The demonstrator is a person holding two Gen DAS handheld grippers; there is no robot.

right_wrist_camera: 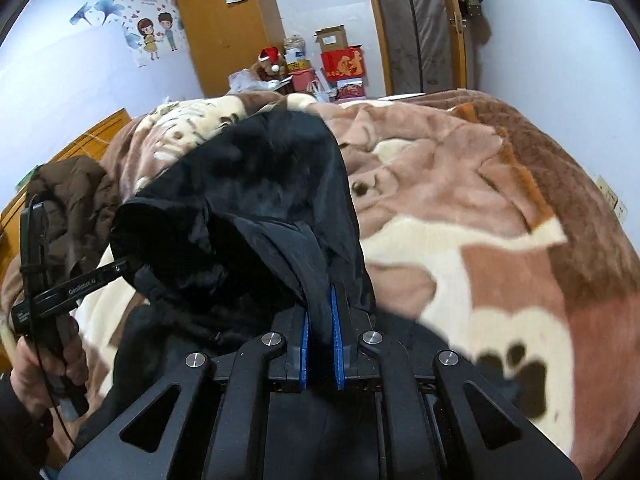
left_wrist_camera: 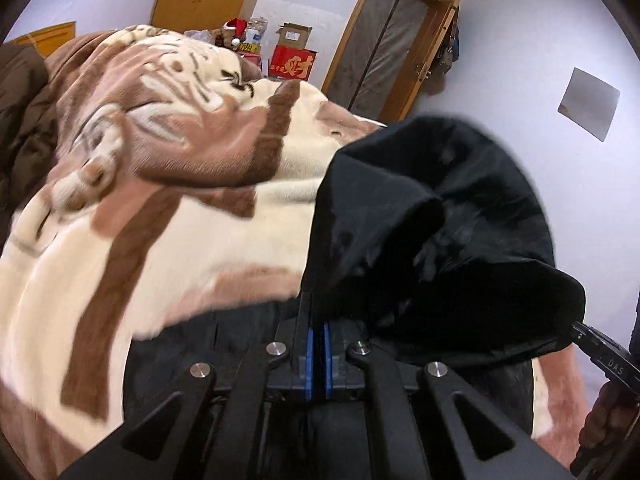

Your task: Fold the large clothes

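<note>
Both the left gripper (left_wrist_camera: 319,320) and the right gripper (right_wrist_camera: 320,300) have their jaws clamped on the black jacket (left_wrist_camera: 432,216), lifted above the patterned fleece blanket (left_wrist_camera: 160,208).

A brown-and-cream blanket (right_wrist_camera: 480,208) covers the bed, black garment (right_wrist_camera: 256,184) lying on it.

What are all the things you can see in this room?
black garment: one, black, held up over the bed by both grippers
blanket: one, cream and brown, spread on the bed
brown coat: one, dark brown, lying at the bed's far side
red box: one, red with gold character, beyond the bed
cardboard box: one, tan, on top of the red box
Santa hat: one, red and white, among the clutter
wall sticker: one, cartoon couple, on the wall
left gripper: black, blue pads, shut on garment
right gripper: black, blue pads, shut on garment
</note>
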